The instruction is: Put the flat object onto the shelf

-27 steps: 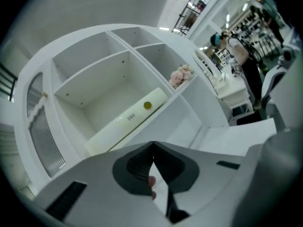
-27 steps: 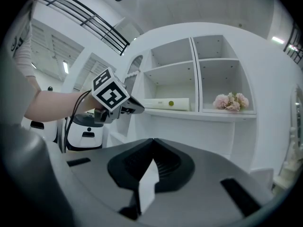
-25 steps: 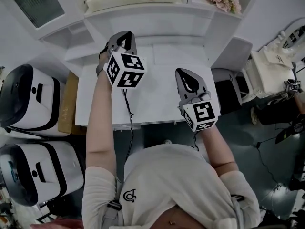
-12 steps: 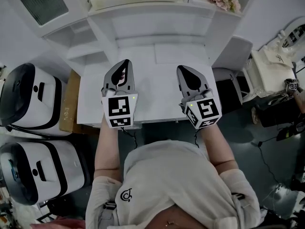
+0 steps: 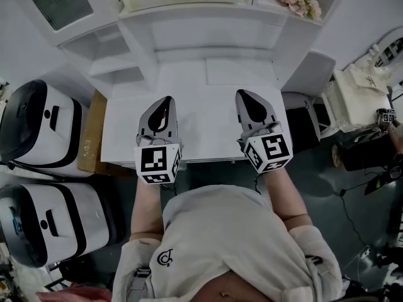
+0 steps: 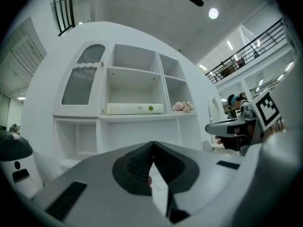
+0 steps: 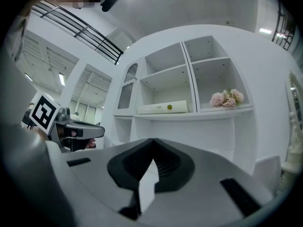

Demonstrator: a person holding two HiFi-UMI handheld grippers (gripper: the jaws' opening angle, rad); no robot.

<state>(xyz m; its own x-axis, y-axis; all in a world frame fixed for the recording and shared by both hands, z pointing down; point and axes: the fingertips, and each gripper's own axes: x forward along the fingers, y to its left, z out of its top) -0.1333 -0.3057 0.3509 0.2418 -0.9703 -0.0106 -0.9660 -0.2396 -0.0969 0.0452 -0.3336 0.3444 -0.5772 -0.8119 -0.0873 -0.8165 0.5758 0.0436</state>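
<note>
The left gripper (image 6: 152, 145) has its jaws pressed together on nothing; the right gripper (image 7: 152, 143) is likewise closed and empty; both hang level over the white table (image 5: 201, 131) in front of the shelf (image 5: 201, 19). The flat object (image 6: 135, 108) already lies on that shelf, in its middle compartment; pink flowers (image 7: 226, 98) fill the shelf's next compartment to the right. It looks a stiff, smooth, light slab, likely slippery; I would pinch its long front edge near the middle. Only the gripper views show its front face and round dot; only the head view shows the table beneath the jaws.
</note>
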